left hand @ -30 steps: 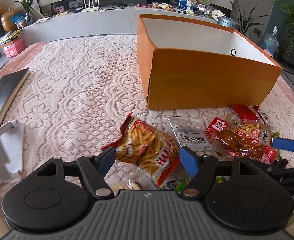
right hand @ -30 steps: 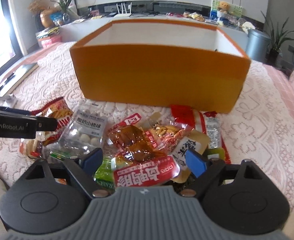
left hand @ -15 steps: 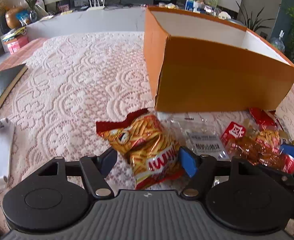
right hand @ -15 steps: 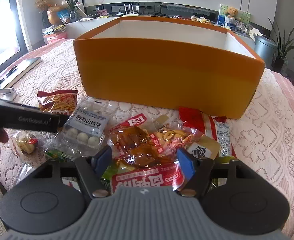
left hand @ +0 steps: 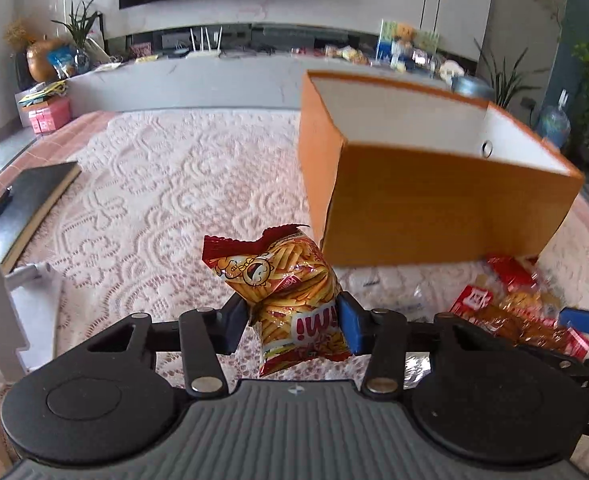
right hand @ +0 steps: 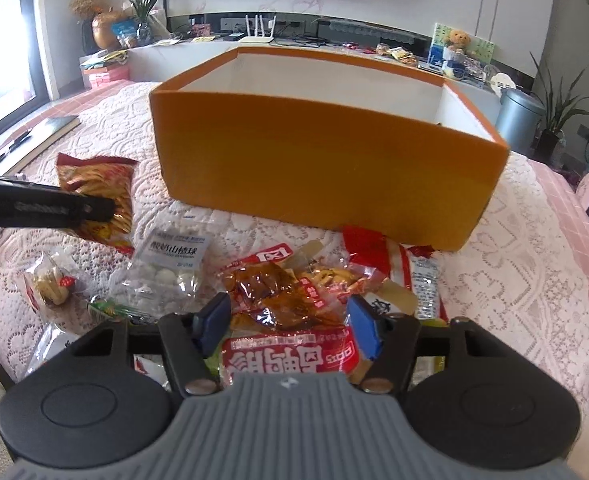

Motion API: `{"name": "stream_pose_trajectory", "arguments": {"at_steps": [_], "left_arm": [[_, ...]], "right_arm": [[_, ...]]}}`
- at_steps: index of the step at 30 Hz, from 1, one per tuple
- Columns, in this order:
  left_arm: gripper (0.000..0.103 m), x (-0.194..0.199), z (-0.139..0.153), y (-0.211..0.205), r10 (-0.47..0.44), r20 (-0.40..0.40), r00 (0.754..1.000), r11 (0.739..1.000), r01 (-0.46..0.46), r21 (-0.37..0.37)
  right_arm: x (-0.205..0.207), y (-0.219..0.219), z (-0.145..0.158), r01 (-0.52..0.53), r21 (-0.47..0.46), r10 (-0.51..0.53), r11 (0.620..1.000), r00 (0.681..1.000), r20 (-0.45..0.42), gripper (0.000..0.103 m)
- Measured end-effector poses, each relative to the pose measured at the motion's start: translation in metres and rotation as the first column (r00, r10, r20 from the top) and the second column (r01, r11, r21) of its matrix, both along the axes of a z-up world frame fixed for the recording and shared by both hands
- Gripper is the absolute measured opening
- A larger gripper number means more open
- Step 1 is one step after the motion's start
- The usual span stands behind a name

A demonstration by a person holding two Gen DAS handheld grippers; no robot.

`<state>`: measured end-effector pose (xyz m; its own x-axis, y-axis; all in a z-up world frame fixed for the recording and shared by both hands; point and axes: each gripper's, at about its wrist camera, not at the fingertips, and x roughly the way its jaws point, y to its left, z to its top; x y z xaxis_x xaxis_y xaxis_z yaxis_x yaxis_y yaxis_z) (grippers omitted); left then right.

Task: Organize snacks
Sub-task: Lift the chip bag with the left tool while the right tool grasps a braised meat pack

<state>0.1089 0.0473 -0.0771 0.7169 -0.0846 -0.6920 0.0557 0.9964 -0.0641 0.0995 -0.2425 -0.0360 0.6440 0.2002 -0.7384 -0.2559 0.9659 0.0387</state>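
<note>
L gripper (left hand: 294, 322): jaws have just been closing, now pinched on the red/yellow fries-snack bag (left hand: 290, 300) across its middle. Both blue pads press into the foil, the bag is crumpled at the waist, top flap sticking up above the fingers, lower end hanging below them. A sec ago the same bag lay flat on the lace cloth (left hand: 166, 200) between wide-open jaws; it now looks raised clear of the cloth, though the underside isn't visible. Judgement: pick done, next is the carry to the orange box (left hand: 434, 216), which stands just beyond and to the right, open top, white inside, nothing seen in it from here.

R gripper (right hand: 290, 322): jaws also have just been closing, narrower than a sec ago. Red pack w/ white Chinese lettering (right hand: 290, 360) and the brown sauced-meat packet (right hand: 278, 300) sit between the pads; right pad looks against the pack edge, left pad contact unclear, so can't tell if gripped yet. Pack appears to rest on the pile, not lifted.

Remaining on cloth in front of box: clear bag of white balls (right hand: 166, 276), red/white sachet (right hand: 390, 264), small wrapped cake (right hand: 52, 284) at left

Risk, est.: puffed foil bag may slip if squeezed unevenly
</note>
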Motion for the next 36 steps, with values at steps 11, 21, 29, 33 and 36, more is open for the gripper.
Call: {"name": "stream_pose_trajectory", "arguments": {"at_steps": [11,21,29,33,36], "left_arm": [[0.054,-0.03,0.02,-0.021,-0.146,-0.037,0.989,0.985,0.142,-0.1],[0.054,-0.041,0.011,-0.043,-0.198,-0.082,0.977,0.979,0.192,-0.072],[0.054,-0.046,0.013,-0.039,-0.176,-0.085,0.981,0.983,0.171,-0.063],[0.054,-0.046,0.012,-0.045,-0.193,-0.09,0.977,0.98,0.188,-0.058],[0.054,-0.048,0.012,-0.047,-0.2,-0.088,0.976,0.979,0.196,-0.052]], "right_arm": [[-0.019,-0.024,0.011,0.051,-0.018,-0.052,0.999,0.998,-0.027,0.065],[-0.036,-0.027,0.008,0.016,-0.027,-0.016,0.999,1.0,0.006,0.076],[-0.043,-0.009,-0.013,-0.084,-0.155,0.089,0.984,0.996,0.025,0.072],[-0.033,-0.017,-0.016,-0.075,-0.079,0.075,0.994,0.997,-0.003,0.075],[-0.029,-0.026,-0.018,-0.028,-0.049,0.026,0.998,0.999,-0.027,0.067]]}}
